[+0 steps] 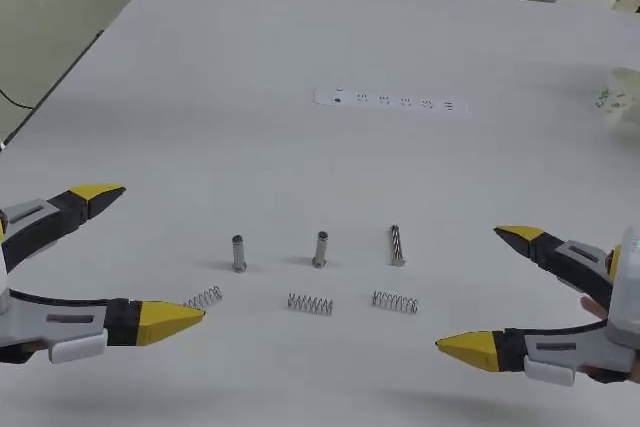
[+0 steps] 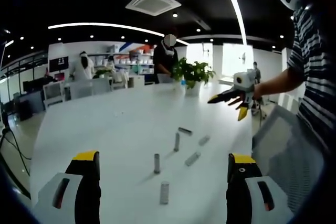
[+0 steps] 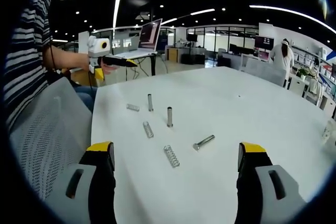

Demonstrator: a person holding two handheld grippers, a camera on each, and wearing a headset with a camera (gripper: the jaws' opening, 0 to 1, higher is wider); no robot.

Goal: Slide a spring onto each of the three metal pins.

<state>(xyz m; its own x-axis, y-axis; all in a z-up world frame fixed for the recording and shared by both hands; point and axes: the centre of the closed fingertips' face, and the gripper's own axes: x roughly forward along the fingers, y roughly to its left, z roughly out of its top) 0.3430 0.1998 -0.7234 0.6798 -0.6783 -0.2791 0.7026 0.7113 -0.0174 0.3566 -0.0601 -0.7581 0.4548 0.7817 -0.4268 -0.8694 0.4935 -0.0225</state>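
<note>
Open-plan office: long white table [image 2: 131, 124], potted plant [image 2: 192, 74], ceiling air vent [image 2: 153, 1], laptop [image 3: 149, 35], glass-walled rooms [image 3: 220, 38].

No legible writing anywhere.
Seen but not readable: small dark marks along the white power strip [image 1: 392, 101] lying on the table [image 1: 250, 67], too fine to make out; a lit laptop screen [image 3: 149, 34] in the right gripper view, blurred; a dark wall monitor [image 2: 59, 64] far back in the left gripper view, too small and soft to tell any content.
</note>
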